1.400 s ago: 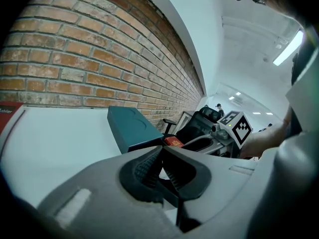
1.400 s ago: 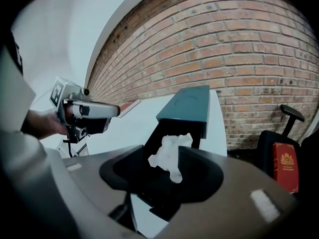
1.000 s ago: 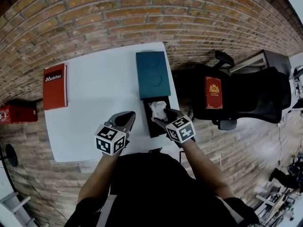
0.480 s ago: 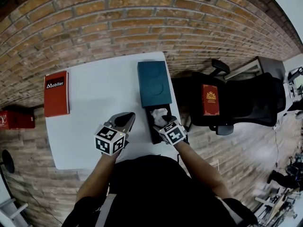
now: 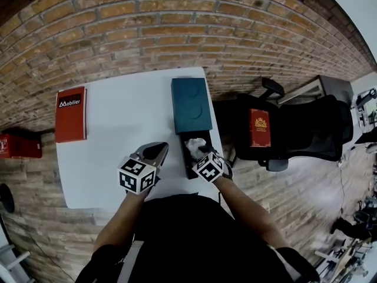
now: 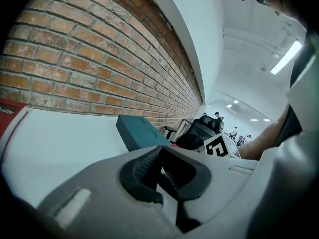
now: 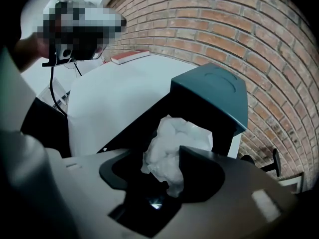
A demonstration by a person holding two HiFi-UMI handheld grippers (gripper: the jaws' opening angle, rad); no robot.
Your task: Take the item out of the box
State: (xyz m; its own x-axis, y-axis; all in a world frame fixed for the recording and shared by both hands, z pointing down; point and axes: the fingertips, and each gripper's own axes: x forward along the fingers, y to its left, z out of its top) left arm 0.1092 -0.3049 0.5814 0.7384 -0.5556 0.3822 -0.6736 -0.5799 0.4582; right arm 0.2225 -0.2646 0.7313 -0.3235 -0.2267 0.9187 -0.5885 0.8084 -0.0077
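1 table (image 5: 112, 128). 1 black box (image 5: 189, 168) at table's right edge, with 1 teal lid (image 5: 191, 106) slid back. 1 white paper wad (image 7: 175, 142) in box's open end. 2 grippers: right gripper (image 7: 167, 171) dips into box, jaws apart, just been closing, wad between, unclamped. left gripper (image 6: 162, 166) beside box, jaws together, empty. 1 red book (image 5: 70, 114) at table's left.

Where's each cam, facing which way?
Head view: on head, steeply down at white table; shows forearms, left hand-held gripper, right hand-held gripper.
Left gripper view: rides left one, across table toward teal lid; shut jaws show.
Right gripper view: rides right one, down into black box; jaws, just closing, flank crumpled paper.
All share teal lid.
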